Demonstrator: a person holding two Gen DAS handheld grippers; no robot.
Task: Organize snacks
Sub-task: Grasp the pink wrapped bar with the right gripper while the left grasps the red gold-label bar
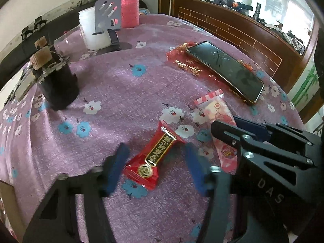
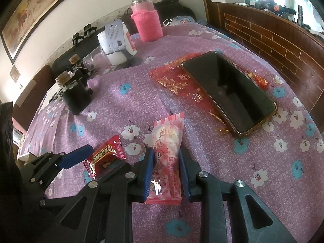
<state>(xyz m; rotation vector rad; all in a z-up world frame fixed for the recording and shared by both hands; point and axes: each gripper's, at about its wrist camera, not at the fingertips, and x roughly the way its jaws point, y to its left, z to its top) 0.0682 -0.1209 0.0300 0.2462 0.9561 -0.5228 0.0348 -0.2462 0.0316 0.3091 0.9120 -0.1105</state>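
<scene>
Purple flowered cloth [image 2: 222, 182] spread over the whole desk, blue and white blossoms everywhere; toward the back, a pink-sleeved bottle [image 2: 148, 23], a white tub [image 2: 113, 46] behind a grey phone stand [image 2: 115, 34], and a black cylinder thing [image 2: 76, 97] with cork bits on top off to the left; nearer the middle, a dark phone [image 2: 232, 93] lying flat on a red and gold foil bag [image 2: 174, 77]; up front, right tool [image 2: 165, 174] clamped on the pink snack packet [image 2: 169, 147], pads pressing both long edges, packet resting on the cloth; just left of it, left tool [image 1: 157, 162] straddling the red candy packet [image 1: 154, 158] with pads either side and gaps showing, so not gripping yet; candy flat on the cloth.
</scene>
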